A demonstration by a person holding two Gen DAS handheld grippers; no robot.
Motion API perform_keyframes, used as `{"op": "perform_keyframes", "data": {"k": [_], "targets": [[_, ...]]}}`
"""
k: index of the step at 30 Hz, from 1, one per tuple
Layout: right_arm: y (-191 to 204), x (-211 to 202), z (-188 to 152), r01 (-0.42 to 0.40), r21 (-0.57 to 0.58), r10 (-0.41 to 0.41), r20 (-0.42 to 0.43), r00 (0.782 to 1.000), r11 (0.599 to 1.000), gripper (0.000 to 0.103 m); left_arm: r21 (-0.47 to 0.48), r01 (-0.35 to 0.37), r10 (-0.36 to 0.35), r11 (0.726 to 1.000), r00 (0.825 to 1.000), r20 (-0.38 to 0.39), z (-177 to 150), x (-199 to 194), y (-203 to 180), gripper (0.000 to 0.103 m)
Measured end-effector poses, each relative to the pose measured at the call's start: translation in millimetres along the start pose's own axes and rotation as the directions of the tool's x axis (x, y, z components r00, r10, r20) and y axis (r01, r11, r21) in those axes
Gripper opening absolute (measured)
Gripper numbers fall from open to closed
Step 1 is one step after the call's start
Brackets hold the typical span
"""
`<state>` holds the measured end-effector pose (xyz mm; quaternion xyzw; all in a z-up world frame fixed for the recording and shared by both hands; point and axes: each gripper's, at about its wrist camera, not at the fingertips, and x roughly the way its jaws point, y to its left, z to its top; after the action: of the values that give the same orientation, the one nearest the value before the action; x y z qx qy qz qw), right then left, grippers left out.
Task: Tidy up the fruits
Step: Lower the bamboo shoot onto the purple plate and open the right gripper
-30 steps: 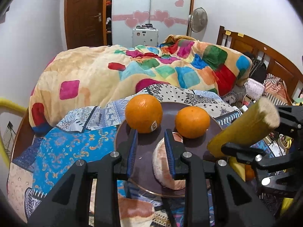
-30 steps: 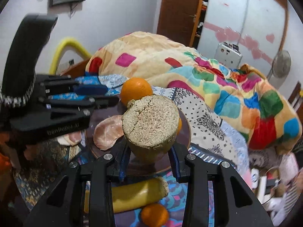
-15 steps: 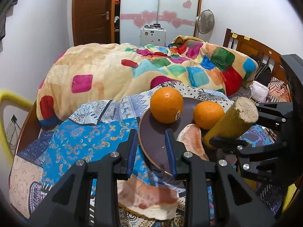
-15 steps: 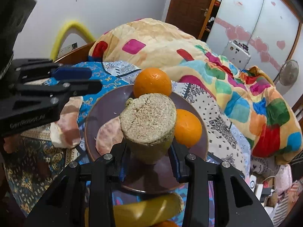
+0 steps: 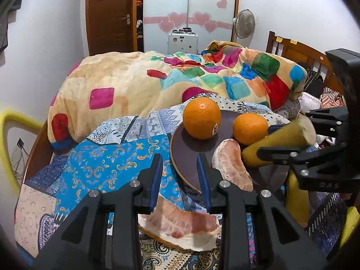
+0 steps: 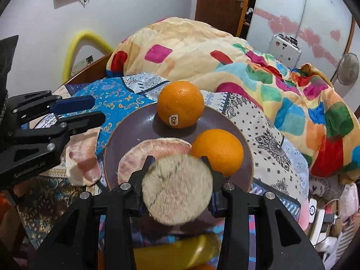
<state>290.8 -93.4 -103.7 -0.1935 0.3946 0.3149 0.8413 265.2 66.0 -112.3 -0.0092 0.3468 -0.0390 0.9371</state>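
A dark purple plate (image 6: 135, 130) lies on the patterned cloth and holds a stickered orange (image 6: 180, 104), a smaller orange (image 6: 221, 150) and a pink pomelo segment (image 6: 155, 149). My right gripper (image 6: 177, 175) is shut on a yellow pomelo rind piece (image 6: 177, 190), held low over the plate's near edge; it also shows in the left wrist view (image 5: 276, 142). My left gripper (image 5: 178, 177) is open and empty, left of the plate (image 5: 186, 155), above a second pomelo segment (image 5: 180, 227) on the cloth.
A colourful blanket (image 5: 180, 78) is heaped on the bed behind the plate. A yellow rind piece (image 6: 175, 253) lies below the right gripper. A wooden headboard (image 5: 297, 51) stands at the right. A yellow padded tube (image 6: 83, 42) is by the wall.
My left gripper has drawn back left off the plate, leaving one pomelo segment on it. My right gripper has carried the rind lower, over the plate.
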Motion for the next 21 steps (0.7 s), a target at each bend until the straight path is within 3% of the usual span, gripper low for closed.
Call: {"op": "perform_keyframes", "data": {"k": [3,9,16,21], "targets": [[-1,-10,-5,0.007,0.005,-0.007,0.017,1.0,1.0,0.048,-0.004,0.007,-0.007,1.0,1.0,0.0,-1,-2,-1,0.032],[0,-22,-18,0.031,-0.018,-0.03,0.027,0.999,0.999,0.048,0.016,-0.005,0.005,1.0,1.0,-0.004,-5,-8,-7,0.032],[-6,-29,-37,0.003,0.021,-0.004,0.023,1.0,1.0,0.047,0.038,-0.024,0.024,0.999,1.0,-0.005,-13,-16,-10,0.033],[-7,-48,-55,0.019,0.066,-0.023,0.063,0.998,0.998,0.048,0.029,-0.03,0.031,0.999,0.999,-0.035,-25,-23,-11,0.044]]}}
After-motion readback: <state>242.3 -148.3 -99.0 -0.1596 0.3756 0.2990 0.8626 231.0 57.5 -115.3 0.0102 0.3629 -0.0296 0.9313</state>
